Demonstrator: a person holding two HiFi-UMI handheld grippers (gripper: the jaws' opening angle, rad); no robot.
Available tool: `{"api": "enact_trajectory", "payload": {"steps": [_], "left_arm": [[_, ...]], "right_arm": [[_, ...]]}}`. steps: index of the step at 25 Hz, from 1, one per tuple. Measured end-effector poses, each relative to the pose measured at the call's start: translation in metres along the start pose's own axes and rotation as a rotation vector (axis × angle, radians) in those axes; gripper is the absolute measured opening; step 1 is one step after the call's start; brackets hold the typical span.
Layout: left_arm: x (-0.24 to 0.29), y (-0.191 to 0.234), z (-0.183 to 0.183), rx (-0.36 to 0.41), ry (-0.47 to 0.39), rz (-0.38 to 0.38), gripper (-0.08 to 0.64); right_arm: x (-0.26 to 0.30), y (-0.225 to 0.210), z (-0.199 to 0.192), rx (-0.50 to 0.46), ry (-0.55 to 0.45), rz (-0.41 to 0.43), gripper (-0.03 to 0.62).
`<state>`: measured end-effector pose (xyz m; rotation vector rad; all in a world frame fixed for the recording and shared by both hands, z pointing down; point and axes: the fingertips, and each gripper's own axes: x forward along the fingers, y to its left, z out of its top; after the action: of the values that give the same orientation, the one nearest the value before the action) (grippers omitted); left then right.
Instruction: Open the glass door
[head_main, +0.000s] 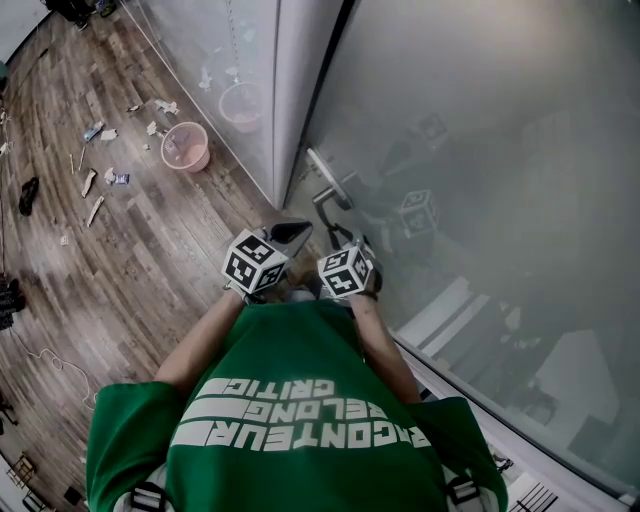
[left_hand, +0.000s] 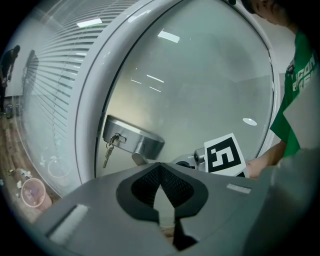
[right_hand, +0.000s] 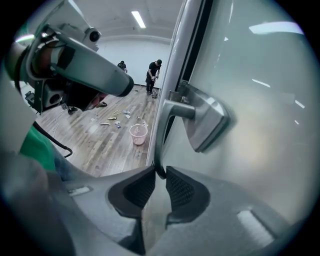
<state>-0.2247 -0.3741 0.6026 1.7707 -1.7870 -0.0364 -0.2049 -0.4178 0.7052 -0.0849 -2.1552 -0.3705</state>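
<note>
Right gripper (right_hand: 160, 172): jaws closed on free end of door handle (right_hand: 172, 109), lever tip pinched between pads. Left gripper (left_hand: 160, 168): jaws pressed together, nothing between, just beside right gripper, facing lock plate (left_hand: 134, 139) with key (left_hand: 107, 154) hanging. Handle on glass door (right_hand: 260, 130), at edge beside door frame (right_hand: 176, 55). Pink bucket (head_main: 185, 147) on wood floor (head_main: 150, 260), near glass wall.

Wood-plank floor (head_main: 150, 260), paper litter (head_main: 112, 134) scattered; pink bucket (head_main: 185, 146) near frosted glass partition (head_main: 190, 40); ceiling strip light (right_hand: 138, 19) lit.

Office: frosted glass door (head_main: 480, 140), blinds (left_hand: 50, 75), wood-plank floor (head_main: 150, 260).
</note>
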Motion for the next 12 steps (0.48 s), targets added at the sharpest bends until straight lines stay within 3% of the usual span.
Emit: {"api": "enact_trajectory", "payload": {"steps": [12], "left_arm": [[-0.011, -0.006, 0.003, 0.026, -0.004, -0.005, 0.017]], "right_arm": [[-0.003, -0.008, 0.001, 0.027, -0.03, -0.003, 0.057]]}}
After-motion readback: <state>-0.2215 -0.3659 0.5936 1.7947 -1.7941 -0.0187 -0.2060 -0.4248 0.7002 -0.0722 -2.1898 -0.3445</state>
